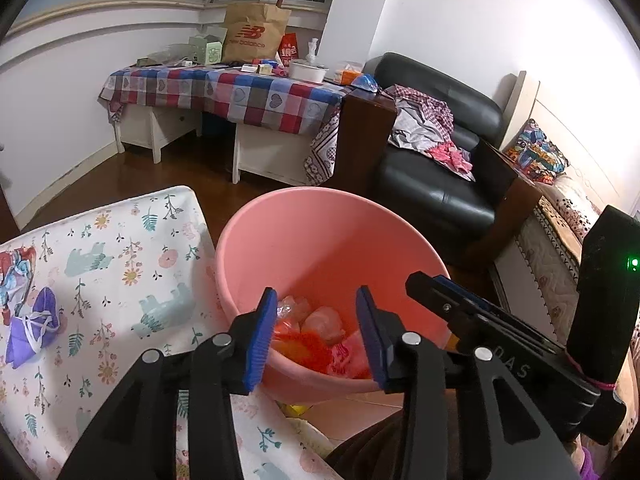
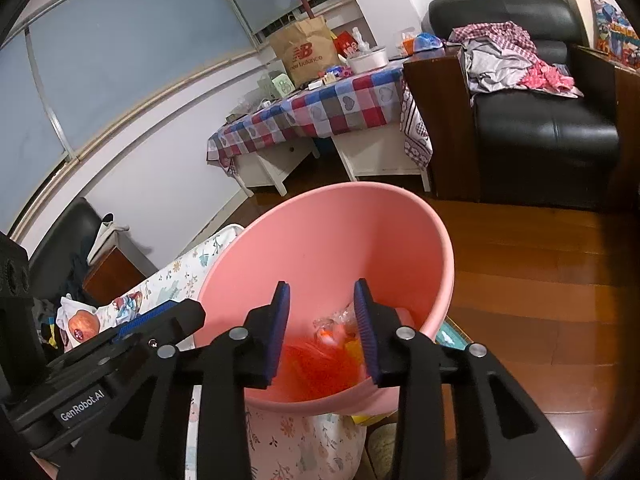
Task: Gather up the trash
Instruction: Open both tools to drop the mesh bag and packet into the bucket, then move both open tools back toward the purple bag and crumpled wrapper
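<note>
A pink bucket [image 1: 280, 236] stands beside the bed and holds orange, pink and clear plastic trash [image 1: 320, 332]. My left gripper [image 1: 316, 336] is open and empty above the bucket's near rim. My right gripper [image 2: 322, 330] is open and empty over the same bucket [image 2: 332, 232], with orange trash [image 2: 316, 364] below it. The right gripper also shows in the left wrist view [image 1: 460, 300] at the bucket's right. A purple face mask [image 1: 34, 328] and a colourful wrapper [image 1: 16, 276] lie on the floral bedsheet [image 1: 132, 264] to the left.
A table with a checked cloth [image 1: 240, 96] carries a brown paper bag [image 1: 254, 34], boxes and a white bowl [image 1: 308, 70]. A black armchair [image 1: 436, 160] holds clothes. A bed [image 1: 560, 240] is at the right. Wooden floor [image 2: 540, 280] lies right of the bucket.
</note>
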Demonstrator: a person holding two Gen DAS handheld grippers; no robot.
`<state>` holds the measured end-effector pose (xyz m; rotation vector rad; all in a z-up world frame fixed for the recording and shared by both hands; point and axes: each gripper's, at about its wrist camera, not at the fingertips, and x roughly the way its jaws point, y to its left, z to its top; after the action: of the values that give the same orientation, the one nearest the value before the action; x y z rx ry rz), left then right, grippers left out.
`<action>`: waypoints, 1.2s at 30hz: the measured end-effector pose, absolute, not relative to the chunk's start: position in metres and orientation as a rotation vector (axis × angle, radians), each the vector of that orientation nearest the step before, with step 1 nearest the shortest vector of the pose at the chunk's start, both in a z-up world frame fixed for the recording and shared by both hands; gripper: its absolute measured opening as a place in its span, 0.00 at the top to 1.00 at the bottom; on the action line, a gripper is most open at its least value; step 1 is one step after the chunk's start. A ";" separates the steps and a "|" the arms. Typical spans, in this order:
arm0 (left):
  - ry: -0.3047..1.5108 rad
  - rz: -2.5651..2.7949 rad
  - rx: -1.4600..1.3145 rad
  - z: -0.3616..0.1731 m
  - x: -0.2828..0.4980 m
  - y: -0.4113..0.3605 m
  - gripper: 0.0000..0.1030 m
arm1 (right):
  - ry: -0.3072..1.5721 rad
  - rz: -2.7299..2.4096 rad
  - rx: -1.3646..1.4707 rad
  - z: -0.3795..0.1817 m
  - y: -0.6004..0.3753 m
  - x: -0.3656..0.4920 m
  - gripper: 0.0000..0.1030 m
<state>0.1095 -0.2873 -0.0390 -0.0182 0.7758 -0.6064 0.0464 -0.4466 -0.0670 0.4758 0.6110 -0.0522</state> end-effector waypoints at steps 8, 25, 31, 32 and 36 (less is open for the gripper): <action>0.781 -0.583 -0.021 -0.033 0.103 -0.275 0.52 | 0.617 -0.034 0.456 -0.061 -0.440 0.041 0.65; 0.725 -0.529 0.018 -0.009 0.074 -0.247 0.41 | 0.615 0.023 0.393 -0.044 -0.412 0.026 0.53; 0.719 -0.496 0.003 -0.004 0.068 -0.229 0.41 | 0.618 0.045 0.367 -0.038 -0.396 0.024 0.53; 0.720 -0.490 0.002 -0.004 0.066 -0.226 0.41 | 0.619 0.049 0.363 -0.037 -0.393 0.023 0.53; 0.725 -0.475 0.002 -0.006 0.064 -0.215 0.41 | 0.622 0.063 0.346 -0.035 -0.383 0.023 0.53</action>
<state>0.0642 -0.2149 -0.0060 0.0023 0.7255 -0.4753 0.0227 -0.3830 -0.0348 0.3462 0.6223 0.0627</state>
